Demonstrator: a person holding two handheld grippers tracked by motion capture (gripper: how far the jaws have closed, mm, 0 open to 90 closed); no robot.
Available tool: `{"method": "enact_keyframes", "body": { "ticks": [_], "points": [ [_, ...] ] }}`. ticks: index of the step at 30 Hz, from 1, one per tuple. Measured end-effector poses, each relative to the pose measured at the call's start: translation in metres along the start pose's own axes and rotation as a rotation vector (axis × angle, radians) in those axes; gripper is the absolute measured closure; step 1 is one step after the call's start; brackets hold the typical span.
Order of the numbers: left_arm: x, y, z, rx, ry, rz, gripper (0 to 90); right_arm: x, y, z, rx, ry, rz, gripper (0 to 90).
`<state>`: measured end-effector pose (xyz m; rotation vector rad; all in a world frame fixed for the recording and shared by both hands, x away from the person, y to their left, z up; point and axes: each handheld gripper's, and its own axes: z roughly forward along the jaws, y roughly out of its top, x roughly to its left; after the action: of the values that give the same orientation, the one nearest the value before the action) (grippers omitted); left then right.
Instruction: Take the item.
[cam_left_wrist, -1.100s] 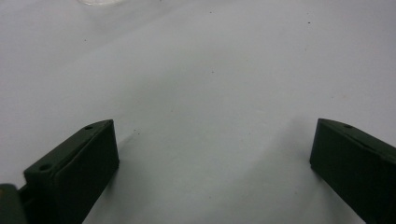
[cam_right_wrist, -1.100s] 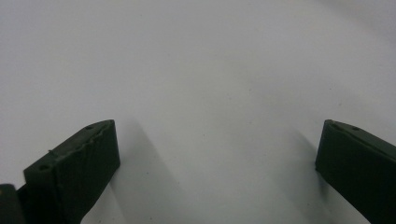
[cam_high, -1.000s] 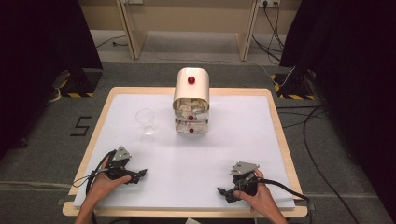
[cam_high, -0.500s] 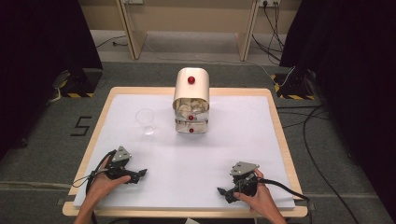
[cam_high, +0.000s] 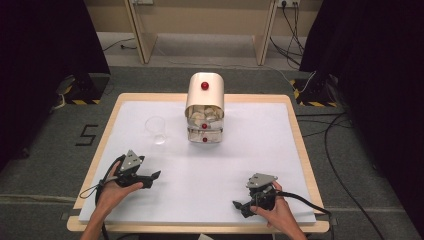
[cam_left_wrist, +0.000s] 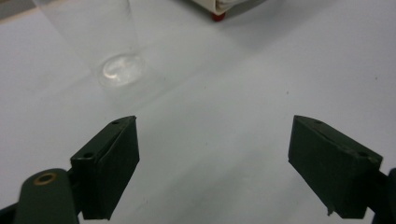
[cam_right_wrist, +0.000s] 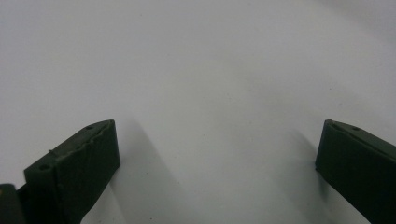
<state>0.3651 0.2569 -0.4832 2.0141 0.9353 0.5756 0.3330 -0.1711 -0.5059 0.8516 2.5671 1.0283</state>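
Both tongs rest low on the white worktop (cam_high: 250, 150), each with its jaws spread wide and empty. The left tongs (cam_high: 152, 176) point toward a clear plastic cup (cam_high: 156, 129) standing beside a cream dispenser (cam_high: 205, 107) with red knobs. The right tongs (cam_high: 239, 205) sit near the front edge.

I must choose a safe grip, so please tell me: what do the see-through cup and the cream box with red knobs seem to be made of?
The see-through cup looks like clear plastic or glass: the white table shows through its wall. The cream box with red knobs looks like smooth, slightly glossy plastic, though painted metal is possible.
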Motion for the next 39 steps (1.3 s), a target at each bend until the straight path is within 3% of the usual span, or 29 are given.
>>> {"method": "enact_keyframes", "body": {
  "ticks": [1, 6, 10, 12, 13, 20, 22, 34, 39],
  "points": [
    [-0.002, 0.008, -0.001, -0.033, -0.009, 0.010, 17.4, 0.000, 0.000, 0.000, 0.000, 0.000, 0.000, 0.1],
    [-0.008, 0.029, -0.002, -0.094, -0.038, 0.041, 19.0, 0.000, 0.000, 0.000, 0.000, 0.000, 0.000, 0.1],
    [-0.011, 0.040, 0.000, -0.118, -0.048, 0.052, 20.5, 0.000, 0.000, 0.000, 0.000, 0.000, 0.000, 0.1],
    [-0.012, 0.046, 0.002, -0.126, -0.066, 0.055, 20.7, 0.000, 0.000, 0.000, 0.000, 0.000, 0.000, 0.1],
    [-0.013, 0.052, 0.006, -0.136, -0.095, 0.046, 20.9, 0.000, 0.000, 0.000, 0.000, 0.000, -0.001, 0.1],
    [-0.016, 0.064, 0.014, -0.167, -0.109, 0.038, 23.7, 0.000, 0.000, 0.000, 0.000, 0.000, -0.001, 0.1],
    [-0.018, 0.066, 0.020, -0.182, -0.121, 0.019, 23.8, 0.000, 0.000, 0.000, 0.001, 0.001, 0.001, 0.1],
    [-0.017, 0.069, 0.024, -0.183, -0.115, 0.023, 24.5, 0.000, 0.000, 0.000, 0.001, 0.001, 0.001, 0.1],
    [-0.020, 0.084, 0.021, -0.213, -0.126, 0.043, 25.0, 0.000, 0.000, 0.000, 0.001, 0.001, 0.000, 0.1]
  ]
}}
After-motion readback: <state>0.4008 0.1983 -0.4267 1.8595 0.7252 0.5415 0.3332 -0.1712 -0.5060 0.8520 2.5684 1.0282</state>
